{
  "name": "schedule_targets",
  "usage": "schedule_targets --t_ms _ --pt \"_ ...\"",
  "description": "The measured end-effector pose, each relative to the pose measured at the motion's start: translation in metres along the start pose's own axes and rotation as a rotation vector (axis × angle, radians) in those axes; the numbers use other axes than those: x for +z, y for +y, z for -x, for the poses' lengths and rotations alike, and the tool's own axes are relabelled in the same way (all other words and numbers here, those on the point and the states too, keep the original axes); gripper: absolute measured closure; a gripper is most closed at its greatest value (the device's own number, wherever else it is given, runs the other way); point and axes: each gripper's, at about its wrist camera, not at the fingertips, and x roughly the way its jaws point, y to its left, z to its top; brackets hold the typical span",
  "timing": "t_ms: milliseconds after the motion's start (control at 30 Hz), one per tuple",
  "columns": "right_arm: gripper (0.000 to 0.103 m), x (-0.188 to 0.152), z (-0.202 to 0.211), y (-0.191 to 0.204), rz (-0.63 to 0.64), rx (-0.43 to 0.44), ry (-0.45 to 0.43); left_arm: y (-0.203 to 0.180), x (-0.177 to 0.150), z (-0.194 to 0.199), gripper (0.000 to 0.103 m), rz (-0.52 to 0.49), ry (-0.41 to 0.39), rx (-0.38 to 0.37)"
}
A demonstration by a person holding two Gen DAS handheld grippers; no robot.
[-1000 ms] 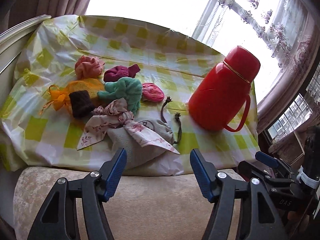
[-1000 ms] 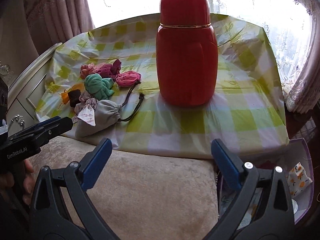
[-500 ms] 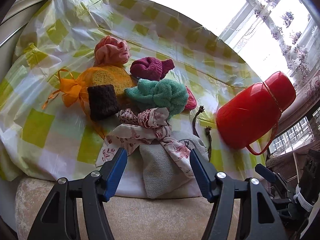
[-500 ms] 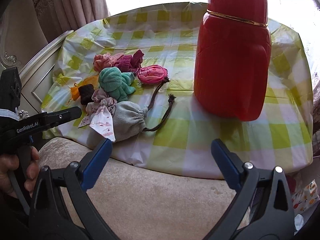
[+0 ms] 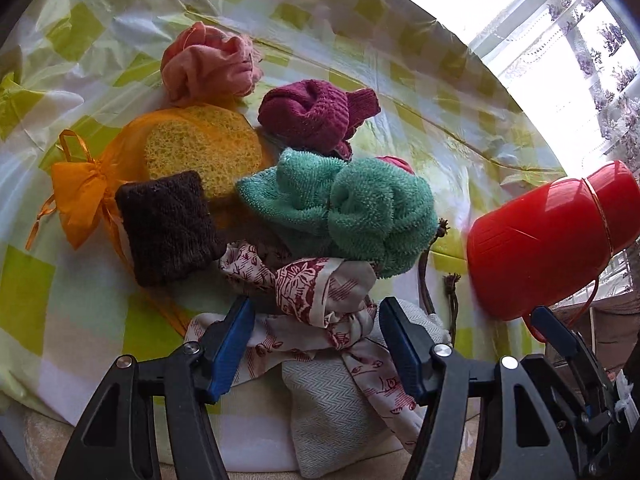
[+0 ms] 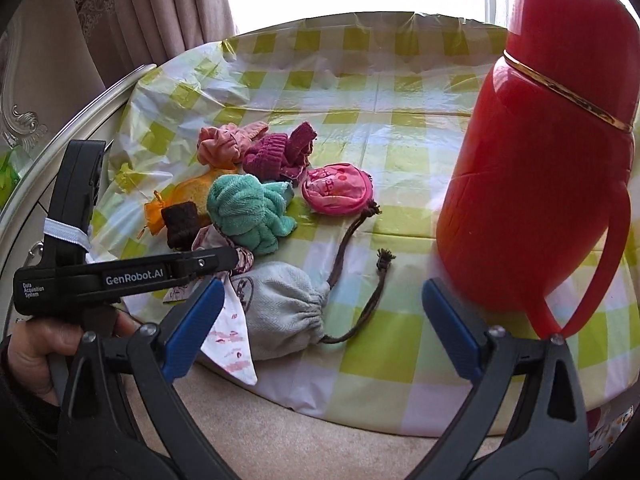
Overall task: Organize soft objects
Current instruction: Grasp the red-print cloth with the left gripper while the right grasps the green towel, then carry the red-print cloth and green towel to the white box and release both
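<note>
A pile of soft things lies on the checked tablecloth (image 5: 24, 292): a floral cloth scrunchie (image 5: 320, 300) on a grey drawstring pouch (image 5: 332, 412), a teal towel knot (image 5: 352, 208), a dark brown knit square (image 5: 168, 228), an orange mesh bag with a yellow sponge (image 5: 180, 152), a maroon knit (image 5: 316, 116), a peach cloth (image 5: 208, 64) and a pink pouch (image 6: 336, 188). My left gripper (image 5: 316, 344) is open, its jaws either side of the floral scrunchie. My right gripper (image 6: 320, 324) is open and empty, near the pouch (image 6: 280, 308) at the table's front edge.
A tall red thermos jug (image 6: 556, 152) stands on the right of the table, close to my right gripper's right finger (image 6: 452, 324). The table's beige padded front edge (image 6: 320, 432) lies below. A curtain (image 6: 152, 12) and a white carved cabinet (image 6: 24, 128) are at the left.
My left gripper has moved forward and down onto the pile, now straddling the floral scrunchie. My right gripper has moved forward and closer to the table and the thermos.
</note>
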Motion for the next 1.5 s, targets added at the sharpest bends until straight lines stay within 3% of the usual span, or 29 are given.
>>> schedule_targets --t_ms 67,167,467,700,733,833,867,967,1300,1500 --pt "0.003 0.006 -0.007 0.004 0.002 0.008 0.003 0.001 0.000 -0.005 0.066 0.005 0.016 -0.012" --pt "0.003 0.014 -0.017 0.011 0.010 0.023 0.005 0.003 -0.002 -0.001 0.070 0.015 -0.007 -0.022" --pt "0.003 0.044 -0.053 0.040 0.042 0.112 0.034 0.011 -0.006 0.001 0.073 0.052 -0.018 -0.054" --pt "0.004 0.058 -0.093 0.049 0.054 0.142 0.107 0.014 -0.008 0.009 0.074 0.063 -0.041 -0.057" --pt "0.008 0.058 -0.098 0.049 0.055 0.141 0.117 0.015 -0.009 0.011 0.074 0.065 -0.045 -0.055" --pt "0.038 0.053 -0.112 0.046 0.037 0.212 0.165 0.015 -0.010 0.016 0.075 0.066 -0.059 -0.046" --pt "0.039 0.051 -0.112 0.046 0.027 0.227 0.162 0.016 -0.011 0.017 0.075 0.067 -0.064 -0.044" --pt "0.044 0.049 -0.100 0.047 0.050 0.222 0.112 0.015 -0.013 0.025 0.075 0.067 -0.099 -0.036" --pt "0.045 0.030 -0.025 0.025 0.023 0.174 -0.092 0.002 -0.029 0.064 0.075 0.023 -0.247 -0.011" --pt "0.045 0.006 0.021 0.010 -0.033 0.144 -0.165 -0.017 -0.041 0.081 0.075 -0.034 -0.311 -0.005"
